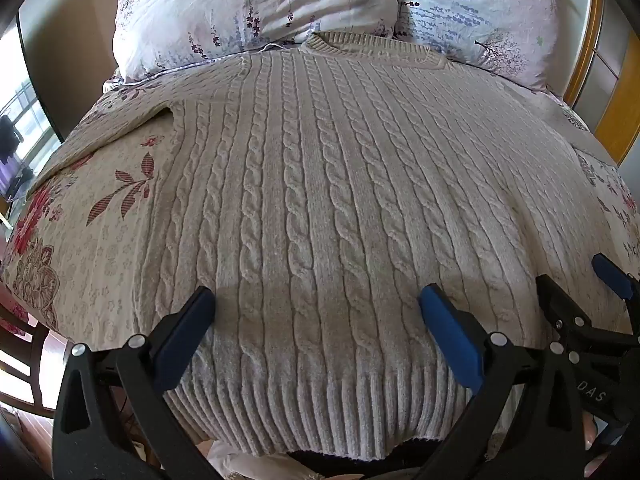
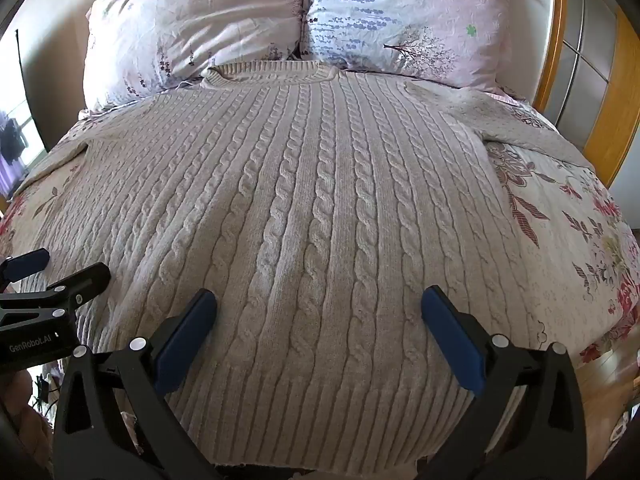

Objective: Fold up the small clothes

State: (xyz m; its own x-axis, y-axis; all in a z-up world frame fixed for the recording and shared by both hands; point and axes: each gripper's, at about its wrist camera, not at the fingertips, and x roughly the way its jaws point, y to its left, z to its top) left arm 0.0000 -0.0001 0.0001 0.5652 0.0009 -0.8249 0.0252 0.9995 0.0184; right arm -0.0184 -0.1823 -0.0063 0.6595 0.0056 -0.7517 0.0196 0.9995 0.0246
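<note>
A cream cable-knit sweater point(image 1: 320, 200) lies flat on the bed, collar toward the pillows, ribbed hem nearest me; it also fills the right wrist view point(image 2: 312, 220). My left gripper point(image 1: 316, 300) is open and empty, hovering over the hem's left part. My right gripper point(image 2: 320, 304) is open and empty over the hem's right part. The right gripper shows at the right edge of the left wrist view point(image 1: 580, 284), and the left gripper at the left edge of the right wrist view point(image 2: 60, 266). The sleeves spread to both sides.
A floral bedspread point(image 1: 100, 220) covers the bed. Two lilac floral pillows point(image 2: 192, 32) point(image 2: 404, 20) lean at the head. A wooden frame and wardrobe point(image 2: 600, 100) stand to the right. A chair point(image 1: 24, 360) stands at the bed's left.
</note>
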